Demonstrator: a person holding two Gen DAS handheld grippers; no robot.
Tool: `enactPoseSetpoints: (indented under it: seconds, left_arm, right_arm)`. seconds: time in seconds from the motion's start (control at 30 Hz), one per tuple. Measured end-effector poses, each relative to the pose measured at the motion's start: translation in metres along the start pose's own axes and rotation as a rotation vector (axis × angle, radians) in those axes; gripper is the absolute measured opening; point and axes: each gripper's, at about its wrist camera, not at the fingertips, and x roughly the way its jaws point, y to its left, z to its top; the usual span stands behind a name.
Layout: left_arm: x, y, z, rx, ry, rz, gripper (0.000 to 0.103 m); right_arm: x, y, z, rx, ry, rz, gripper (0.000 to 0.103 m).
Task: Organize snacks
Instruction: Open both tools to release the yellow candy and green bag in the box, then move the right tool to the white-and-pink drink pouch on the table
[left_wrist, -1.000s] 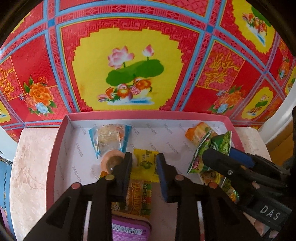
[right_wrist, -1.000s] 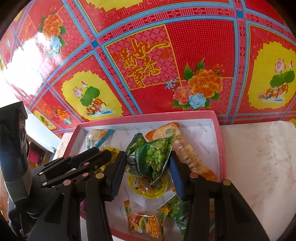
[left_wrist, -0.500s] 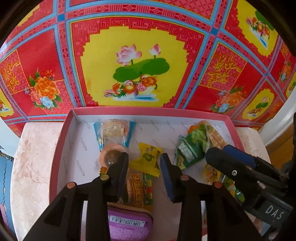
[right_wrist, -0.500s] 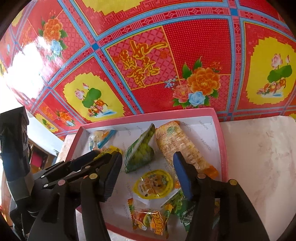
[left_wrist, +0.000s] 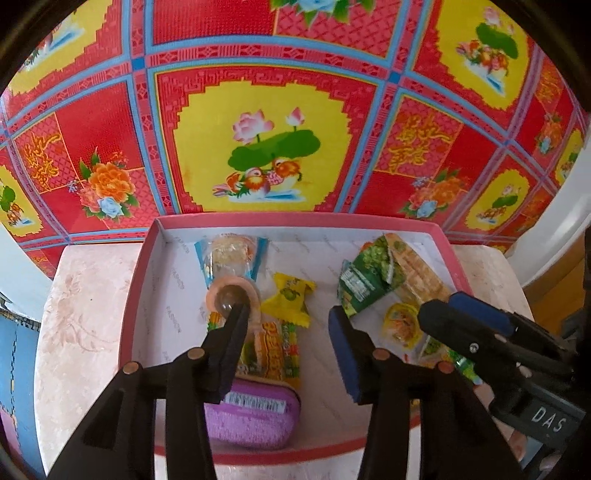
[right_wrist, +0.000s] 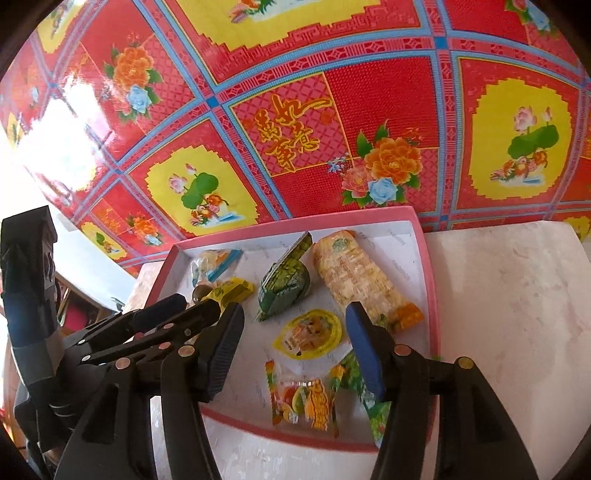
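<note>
A pink-rimmed box (left_wrist: 136, 295) (right_wrist: 428, 280) holds several snack packets. My left gripper (left_wrist: 290, 314) hangs over its middle with its jaws opening and nothing between the pads. Below it lie a yellow candy packet (left_wrist: 290, 299), a round jelly cup (left_wrist: 231, 297) and a purple packet (left_wrist: 255, 417). My right gripper (right_wrist: 295, 310) is open and empty above a green pea packet (right_wrist: 284, 284), which lies flat beside a long cracker packet (right_wrist: 354, 277) and a yellow jelly cup (right_wrist: 308, 334). Each gripper also shows at the edge of the other's view: the right gripper (left_wrist: 448, 304) and the left gripper (right_wrist: 195, 306).
The box rests on a pale marbled tabletop (right_wrist: 517, 314). Behind it spreads a red and yellow flowered covering (left_wrist: 258, 147). An orange fruit packet (right_wrist: 303, 398) and a blue-edged clear packet (left_wrist: 229, 254) also lie in the box.
The right gripper opened and let go of the green pea packet, which now lies in the box. The left jaws widened off the yellow candy packet. Both grippers drew back and up.
</note>
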Motion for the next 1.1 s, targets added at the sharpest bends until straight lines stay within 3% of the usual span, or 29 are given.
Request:
enactPoseSetpoints:
  seconds: [0.57, 1.1]
  left_arm:
    - [-0.05, 0.009, -0.026, 0.002, -0.004, 0.014, 0.051]
    - [-0.071, 0.006, -0.064, -0.007, 0.012, 0.029, 0.051]
  right_arm:
    - [-0.043, 0.016, -0.026, -0.047, -0.016, 0.002, 0.059]
    - [-0.078, 0.025, -0.066, -0.054, -0.004, 0.001, 0.059]
